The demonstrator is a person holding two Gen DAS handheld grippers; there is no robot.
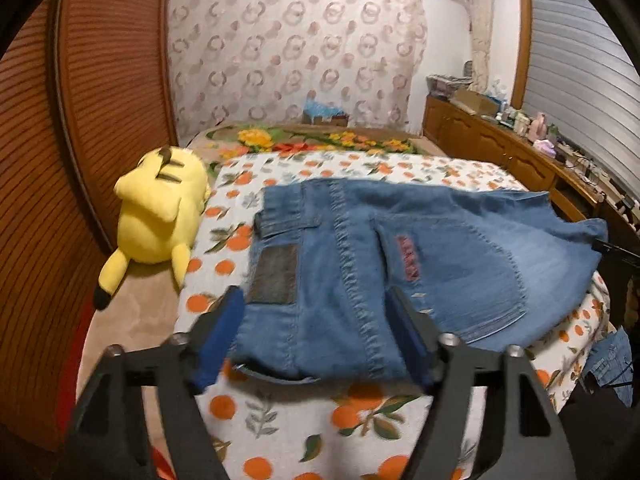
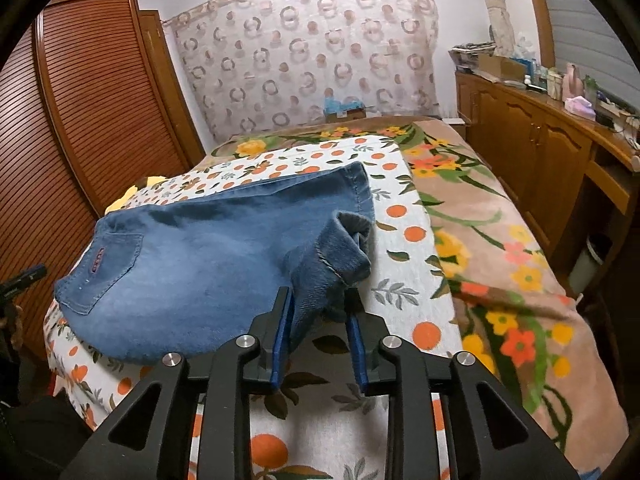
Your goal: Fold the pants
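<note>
The jeans [image 1: 360,264] lie folded on a white sheet [image 1: 280,420] printed with oranges and leaves, spread over the near part of a bed whose far end and right side are covered by a tan blanket [image 2: 500,248] with big yellow and orange flowers. From the left wrist view the waistband end faces the camera, with a belt loop, a dark leather patch [image 1: 274,276] and a back pocket bearing a small red label showing (the denim is faded paler across the seat). The left gripper [image 1: 316,312] sits low over that near waistband edge with its blue pads spread wide; the cloth lies between them, but neither pad presses on it, so nothing is held. In the right wrist view the leg ends of the jeans [image 2: 224,256] bunch up into a loose cuff near the middle of the sheet. The right gripper [image 2: 318,308] has its fingers partly apart around a fold of that denim; the left pad looks to be against the fabric while the right pad stands just clear, so the cloth is between the fingers without being pinched. A yellow plush toy [image 1: 160,216] lies at the left edge of the bed beside a slatted wooden wardrobe door [image 1: 80,140], and a wooden cabinet [image 2: 532,152] with clutter on top runs along the right wall.
</note>
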